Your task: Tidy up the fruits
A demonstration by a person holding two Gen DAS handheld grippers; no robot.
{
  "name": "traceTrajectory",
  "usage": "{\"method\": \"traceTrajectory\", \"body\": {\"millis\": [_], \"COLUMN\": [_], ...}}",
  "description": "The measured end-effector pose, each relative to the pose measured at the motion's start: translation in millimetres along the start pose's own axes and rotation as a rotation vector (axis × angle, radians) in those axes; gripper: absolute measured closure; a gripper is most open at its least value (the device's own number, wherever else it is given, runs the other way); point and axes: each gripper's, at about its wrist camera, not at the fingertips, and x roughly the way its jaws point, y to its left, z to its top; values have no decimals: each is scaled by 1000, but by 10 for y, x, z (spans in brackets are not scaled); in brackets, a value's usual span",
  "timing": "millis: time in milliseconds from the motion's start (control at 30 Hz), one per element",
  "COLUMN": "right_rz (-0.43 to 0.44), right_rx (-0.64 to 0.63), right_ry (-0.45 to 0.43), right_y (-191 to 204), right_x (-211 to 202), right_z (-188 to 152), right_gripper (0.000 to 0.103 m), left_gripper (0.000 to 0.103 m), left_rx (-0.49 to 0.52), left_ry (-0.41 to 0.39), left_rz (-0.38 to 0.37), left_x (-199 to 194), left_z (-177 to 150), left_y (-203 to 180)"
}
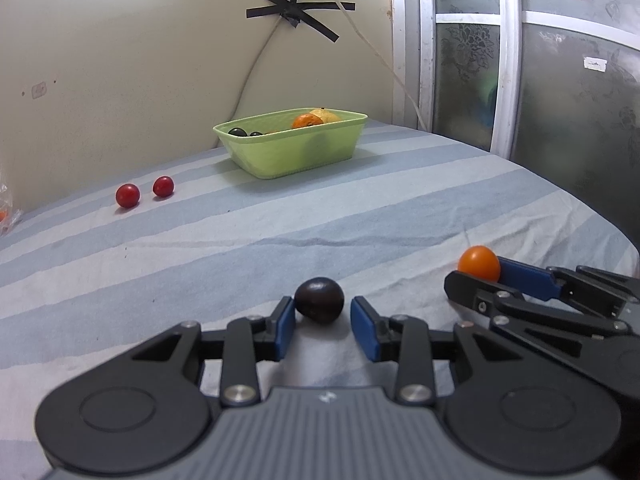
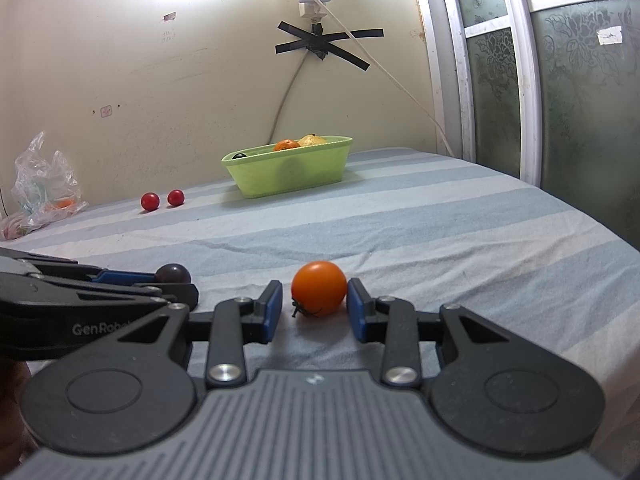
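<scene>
left gripper loose around dark plum | right gripper not yet clamping orange tomato | squeeze gently, carry to green basket at 12 o'clock

Item count on the striped bed:
- Red cherry tomatoes: two.
- Orange tomatoes: one.
- Dark fruits: one.
- Green baskets: one.
- Plastic bags: one.
- Claws: two.

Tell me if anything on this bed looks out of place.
Two red tomatoes sit loose on the striped sheet left of the green basket instead of inside it. A crumpled plastic bag lies by the wall. Nothing looks spilled or damaged.
</scene>
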Motion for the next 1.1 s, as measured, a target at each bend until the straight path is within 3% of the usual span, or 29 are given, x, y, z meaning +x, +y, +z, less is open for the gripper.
{"method": "traceTrajectory", "body": {"millis": [233, 300, 400, 500, 633, 733, 867, 1100], "right_rz": [4, 1, 40, 98, 212, 269, 305, 297], "right_rx": [-6, -12, 13, -3, 9, 21, -57, -81], "right_ry": [1, 3, 17, 10, 20, 4, 57, 197], "right_y": [0, -10, -82, -152, -259, -286, -171, -166], "right_x": [-3, 5, 41, 165, 556, 959, 1633, 2553], "right_z": [-13, -2, 92, 382, 1031, 1482, 1820, 1879], "right_gripper": [65, 71, 71, 71, 71, 70, 70, 69], "left_gripper": [76, 76, 76, 76, 76, 76, 77, 76], "left_rx": [9, 2, -32, -38, -86, -107, -190, -333], "left_ry": [-2, 0, -2, -49, -73, -71, 44, 146], "left_rz": [-15, -35, -84, -101, -152, -205, -304, -355], "left_x": [9, -4, -31, -56, 88, 387, 1061, 1868], "left_z": [6, 10, 114, 404, 1011, 1466, 1881, 1961], "left_y": [1, 23, 129, 272, 517, 647, 877, 1245]}}
